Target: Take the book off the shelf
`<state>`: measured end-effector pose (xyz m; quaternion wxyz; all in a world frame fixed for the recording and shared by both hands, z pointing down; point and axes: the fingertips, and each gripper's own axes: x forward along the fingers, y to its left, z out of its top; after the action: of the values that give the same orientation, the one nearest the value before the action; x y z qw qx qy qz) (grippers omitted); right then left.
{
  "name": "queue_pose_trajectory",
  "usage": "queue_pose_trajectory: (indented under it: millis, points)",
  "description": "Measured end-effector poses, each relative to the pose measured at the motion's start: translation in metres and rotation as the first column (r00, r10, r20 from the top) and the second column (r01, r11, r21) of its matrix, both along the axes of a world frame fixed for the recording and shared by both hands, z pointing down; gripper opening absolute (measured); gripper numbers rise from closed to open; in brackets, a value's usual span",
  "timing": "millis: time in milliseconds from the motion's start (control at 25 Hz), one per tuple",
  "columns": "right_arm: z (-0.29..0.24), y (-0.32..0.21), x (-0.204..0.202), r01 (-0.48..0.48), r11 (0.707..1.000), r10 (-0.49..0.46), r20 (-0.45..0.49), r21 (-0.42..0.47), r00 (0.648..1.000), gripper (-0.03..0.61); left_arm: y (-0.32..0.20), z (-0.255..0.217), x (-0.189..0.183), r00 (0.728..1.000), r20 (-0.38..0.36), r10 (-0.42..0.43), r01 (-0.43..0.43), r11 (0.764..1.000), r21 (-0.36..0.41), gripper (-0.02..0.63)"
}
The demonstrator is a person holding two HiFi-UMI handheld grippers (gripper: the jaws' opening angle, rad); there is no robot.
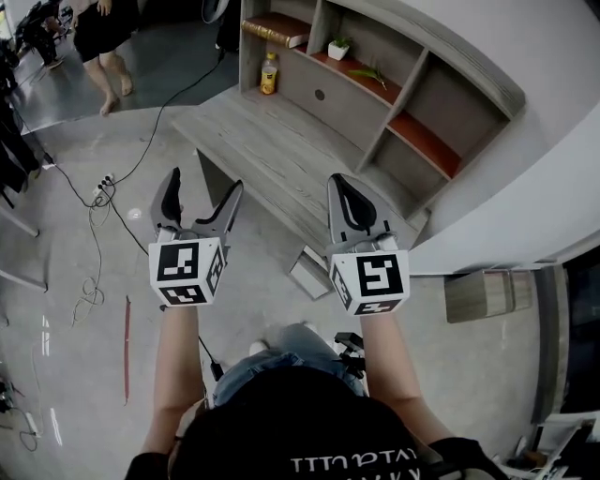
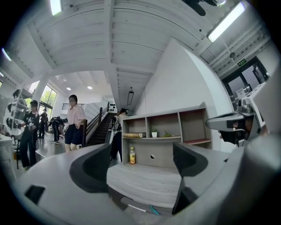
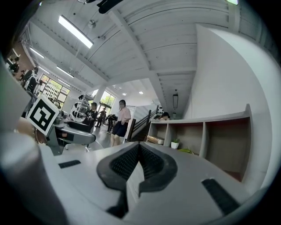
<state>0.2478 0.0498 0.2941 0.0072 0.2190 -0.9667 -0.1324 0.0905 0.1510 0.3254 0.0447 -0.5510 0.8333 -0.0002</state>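
Book (image 1: 277, 31) lies flat — long axis along shelf (image 1: 401, 105) (far-L compartment).

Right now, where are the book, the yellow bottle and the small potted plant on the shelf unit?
book (image 1: 274, 28), head view, middle of its top cover.
yellow bottle (image 1: 269, 76), head view, on its body.
potted plant (image 1: 337, 51), head view, on its white pot.
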Motion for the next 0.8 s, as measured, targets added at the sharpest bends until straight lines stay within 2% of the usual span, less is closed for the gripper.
queue_pose_trajectory:
  millis: [440,800]
  points:
    - [0.004,-0.028,-0.061,0.001,0.999,-0.001,0.015,-0.037,1.000,0.014,-0.008,0.007,-0.053,0.999,0.002,-0.043,0.043,0.999,-0.014,0.442]
    - [0.007,-0.085,-0.127,-0.016,0.999,0.018,0.036,-0.030,0.999,0.014,-0.074,0.010,-0.115,0.999,0.029,-0.014,0.016,0.999,-0.050,0.442]
